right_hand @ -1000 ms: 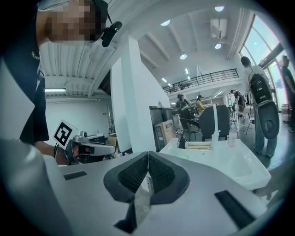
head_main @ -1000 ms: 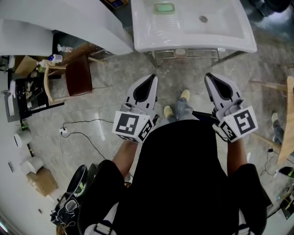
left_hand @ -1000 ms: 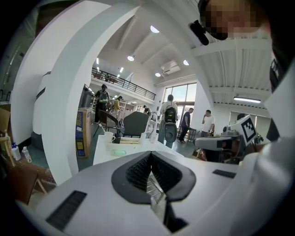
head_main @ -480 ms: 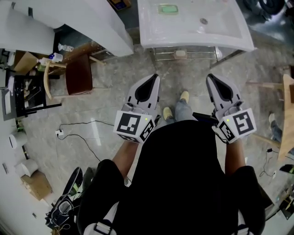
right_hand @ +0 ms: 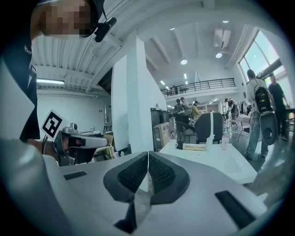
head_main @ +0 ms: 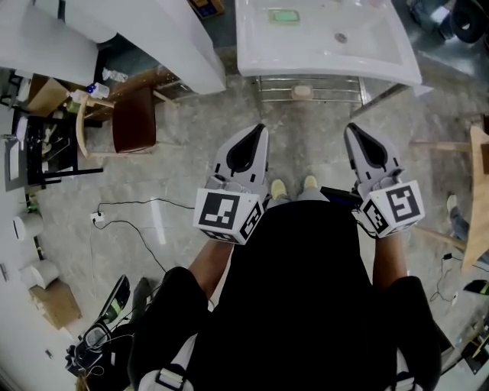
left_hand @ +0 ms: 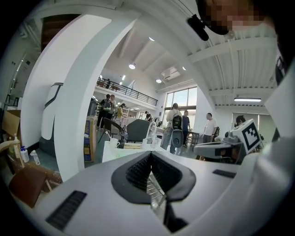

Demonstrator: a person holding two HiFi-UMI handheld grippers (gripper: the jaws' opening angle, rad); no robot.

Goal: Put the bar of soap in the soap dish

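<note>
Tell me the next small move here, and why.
Probably step closer to the white sink and raise a gripper toward it. The left gripper and right gripper are both shut with nothing between their jaws, held over the floor short of the sink; a green item, likely soap or dish, lies on its top.

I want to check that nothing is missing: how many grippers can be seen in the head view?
2. The left gripper is in front of the person at left, the right gripper at right; neither is hidden.
</note>
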